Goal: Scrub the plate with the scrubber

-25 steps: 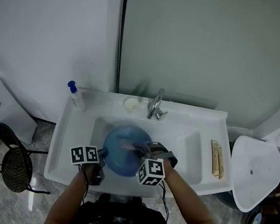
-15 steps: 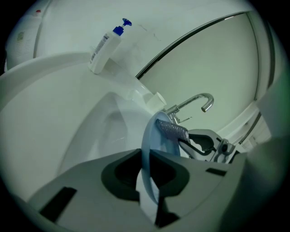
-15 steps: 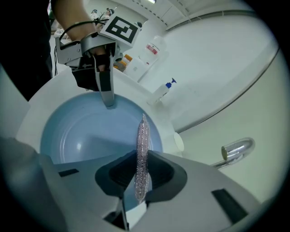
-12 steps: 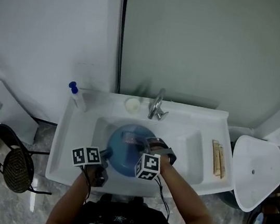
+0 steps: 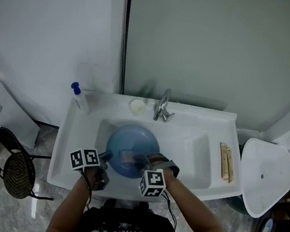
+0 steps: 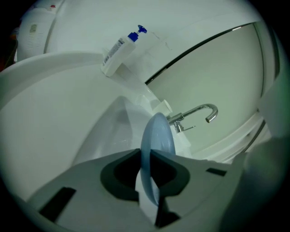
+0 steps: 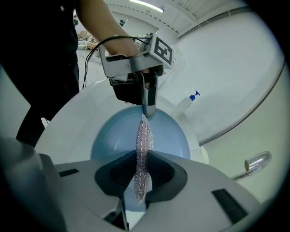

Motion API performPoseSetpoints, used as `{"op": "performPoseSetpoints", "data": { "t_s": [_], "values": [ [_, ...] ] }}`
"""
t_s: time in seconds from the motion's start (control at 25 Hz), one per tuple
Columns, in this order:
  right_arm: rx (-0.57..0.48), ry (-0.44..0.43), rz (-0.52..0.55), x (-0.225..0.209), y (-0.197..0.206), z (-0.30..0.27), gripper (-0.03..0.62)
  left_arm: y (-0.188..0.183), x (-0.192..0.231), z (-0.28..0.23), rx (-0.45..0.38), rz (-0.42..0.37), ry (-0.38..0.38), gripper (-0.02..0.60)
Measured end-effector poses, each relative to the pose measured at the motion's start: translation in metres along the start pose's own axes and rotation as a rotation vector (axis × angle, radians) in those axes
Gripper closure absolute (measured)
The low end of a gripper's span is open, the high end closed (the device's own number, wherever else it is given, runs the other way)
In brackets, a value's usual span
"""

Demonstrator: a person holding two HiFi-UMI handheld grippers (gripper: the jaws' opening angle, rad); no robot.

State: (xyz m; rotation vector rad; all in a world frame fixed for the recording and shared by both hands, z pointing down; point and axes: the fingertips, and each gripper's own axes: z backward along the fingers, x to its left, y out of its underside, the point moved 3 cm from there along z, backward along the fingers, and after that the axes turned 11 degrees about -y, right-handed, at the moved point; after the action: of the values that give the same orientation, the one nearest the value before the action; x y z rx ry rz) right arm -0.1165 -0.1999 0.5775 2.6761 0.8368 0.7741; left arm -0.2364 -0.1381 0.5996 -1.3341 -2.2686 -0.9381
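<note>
The left gripper pinches the near rim of the blue plate, which reaches ahead of it over the sink toward the tap. The right gripper is clamped on the sparkly scrubber, which sticks out ahead of its jaws over the plate's face, opposite the left gripper.

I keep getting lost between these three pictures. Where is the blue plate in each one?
Head view: the plate sits mid-picture in the sink.
Left gripper view: the plate is low centre, edge-on, pinched in the left tongs.
Right gripper view: the plate fills the centre, behind the scrubber.
Shared landmark: the faucet, which shows in all three.
</note>
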Motion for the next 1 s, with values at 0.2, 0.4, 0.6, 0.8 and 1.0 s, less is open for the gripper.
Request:
{"op": "performPoseSetpoints", "data": {
  "t_s": [0.2,0.4,0.6,0.8,1.0],
  "values": [
    [-0.029,-0.068,0.030,0.027,-0.005,0.003,0.517,-0.003,0.007,0.002,-0.010,0.013,-0.013,0.540],
    [-0.048,-0.097,0.047,0.041,-0.004,0.008,0.517,-0.008,0.010,0.002,-0.030,0.003,-0.025,0.540],
    [-0.076,-0.029,-0.020,0.023,-0.005,0.021,0.517,-0.008,0.000,0.002,-0.033,-0.048,-0.016,0.540],
    [-0.018,0.136,-0.065,-0.023,0.010,0.031,0.517,0.001,-0.013,0.003,-0.022,-0.056,0.015,0.540],
    [0.031,0.226,-0.062,-0.057,0.017,0.037,0.517,0.006,-0.021,0.006,-0.020,-0.101,0.027,0.540]
  ]
}}
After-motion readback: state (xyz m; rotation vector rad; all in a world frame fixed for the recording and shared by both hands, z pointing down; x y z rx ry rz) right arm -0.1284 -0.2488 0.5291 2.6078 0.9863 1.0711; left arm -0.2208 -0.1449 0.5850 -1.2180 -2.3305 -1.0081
